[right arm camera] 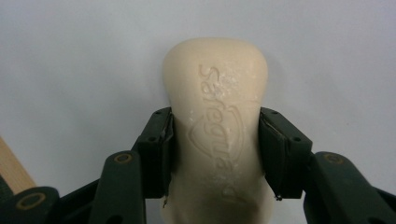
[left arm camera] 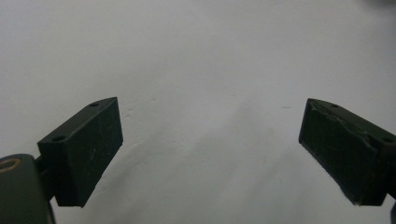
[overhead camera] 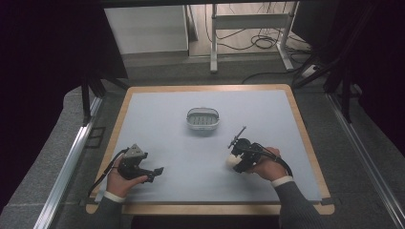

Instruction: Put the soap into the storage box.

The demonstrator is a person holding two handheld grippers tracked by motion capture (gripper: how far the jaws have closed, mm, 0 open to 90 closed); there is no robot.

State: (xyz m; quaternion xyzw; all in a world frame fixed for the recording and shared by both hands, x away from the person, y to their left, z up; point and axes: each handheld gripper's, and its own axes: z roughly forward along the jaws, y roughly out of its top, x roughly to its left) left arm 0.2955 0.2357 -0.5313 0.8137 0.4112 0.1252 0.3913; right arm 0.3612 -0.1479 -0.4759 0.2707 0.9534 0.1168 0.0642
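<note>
Pale blue matting covers the tabletop [overhead camera: 205,157], which has a wooden border around it. Against this mat, in the right gripper view, the two black jaws of the right gripper [right arm camera: 215,149] press on both long sides of a cream soap bar [right arm camera: 215,135], so the bar is held firmly between them. Its rounded end sticks out past the jaws, and a raised brand word runs along its top face. In the high view the right gripper [overhead camera: 237,160] is on the right part of the mat, with the soap bar [overhead camera: 232,162] pale at its front. The left gripper [left arm camera: 210,149] has its jaws wide apart with nothing between them, just bare mat; in the high view it [overhead camera: 155,172] sits at the left near edge. A small grey soap dish [overhead camera: 202,119] stands at the middle of the mat, well apart from both grippers.
</note>
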